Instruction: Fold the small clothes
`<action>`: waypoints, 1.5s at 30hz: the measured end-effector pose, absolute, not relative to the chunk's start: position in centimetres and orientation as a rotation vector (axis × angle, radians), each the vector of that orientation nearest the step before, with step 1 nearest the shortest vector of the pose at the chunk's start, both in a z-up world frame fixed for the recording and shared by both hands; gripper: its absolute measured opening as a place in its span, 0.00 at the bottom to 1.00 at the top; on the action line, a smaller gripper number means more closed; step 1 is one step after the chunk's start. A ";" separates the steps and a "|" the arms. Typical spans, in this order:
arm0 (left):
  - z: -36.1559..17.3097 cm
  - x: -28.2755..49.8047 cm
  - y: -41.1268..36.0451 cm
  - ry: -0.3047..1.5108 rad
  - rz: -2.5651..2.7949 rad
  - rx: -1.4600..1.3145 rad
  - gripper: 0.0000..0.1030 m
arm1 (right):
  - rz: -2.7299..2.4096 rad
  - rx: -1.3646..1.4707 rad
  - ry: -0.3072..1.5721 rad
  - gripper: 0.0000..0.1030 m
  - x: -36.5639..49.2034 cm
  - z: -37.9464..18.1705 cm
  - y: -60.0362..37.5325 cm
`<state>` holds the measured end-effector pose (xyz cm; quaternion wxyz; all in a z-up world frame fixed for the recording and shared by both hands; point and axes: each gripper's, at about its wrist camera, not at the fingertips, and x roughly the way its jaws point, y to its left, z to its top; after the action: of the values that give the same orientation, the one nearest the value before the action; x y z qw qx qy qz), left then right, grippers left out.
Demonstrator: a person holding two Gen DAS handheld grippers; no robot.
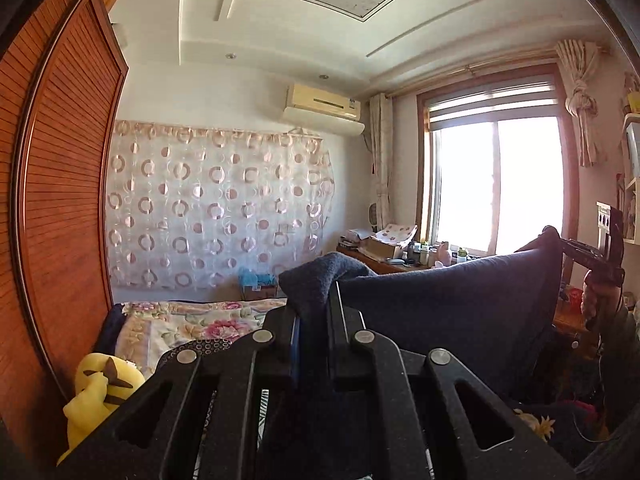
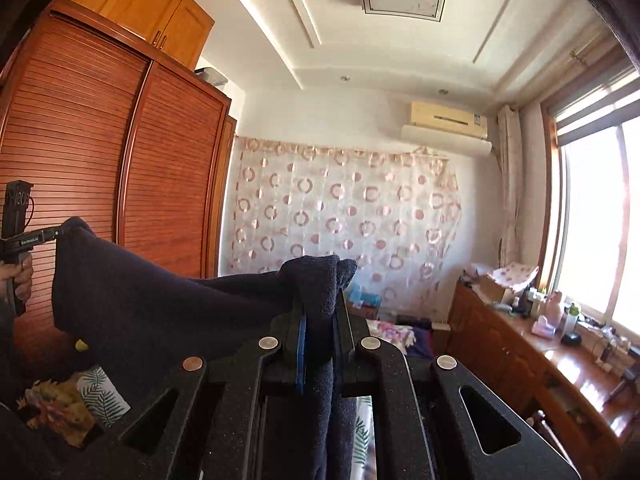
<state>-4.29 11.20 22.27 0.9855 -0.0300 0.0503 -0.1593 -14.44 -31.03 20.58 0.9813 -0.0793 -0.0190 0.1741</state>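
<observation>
Left wrist view shows my left gripper (image 1: pixel 316 312) with its jaws closed nearly to touching on a corner of the dark navy garment (image 1: pixel 460 300), a tuft of fabric bunched just above the fingertips. From there the cloth stretches away to the right of the jaws, up to my right gripper (image 1: pixel 576 250), which pinches the far corner. Right wrist view confirms it: the right gripper (image 2: pixel 320 320) has its jaws clamped tight on its own corner, cloth hanging down between them, the top edge running off left to the other tool. So the garment is held up in the air between both grippers, above the floral bedspread (image 1: pixel 192 320). To do this well, I judge I should keep both corners level and the top edge taut, then lower together so the hem lands flat ahead of the jaws. Sag in the middle risks wrinkles, so I'd keep the tension even.
</observation>
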 end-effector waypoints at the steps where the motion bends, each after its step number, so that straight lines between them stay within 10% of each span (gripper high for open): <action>1: 22.1 -3.9 11.1 0.103 -0.317 -0.060 0.11 | 0.349 -0.160 -0.036 0.10 -14.2 20.4 -30.9; 12: 14.1 11.0 10.7 0.312 -0.221 -0.046 0.14 | 0.323 -0.180 0.150 0.10 -1.6 16.8 -28.7; 15: 9.5 16.4 10.7 0.419 -0.181 -0.029 0.31 | 0.291 -0.177 0.232 0.13 5.9 13.7 -27.0; 18: 5.6 19.1 11.0 0.516 -0.168 -0.050 0.42 | 0.186 -0.192 0.367 0.49 13.7 9.1 -25.3; 23: 1.7 17.6 10.3 0.588 -0.199 -0.044 0.72 | 0.132 -0.116 0.513 0.49 18.9 2.9 -25.8; 45: -5.7 10.0 10.5 0.705 -0.145 -0.109 0.73 | 0.266 0.049 0.757 0.49 14.5 -2.8 -30.5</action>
<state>9.96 10.54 -5.67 0.9345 -0.0535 0.3448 -0.0708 14.50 -30.54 -2.78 0.9204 0.0241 0.3682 0.1295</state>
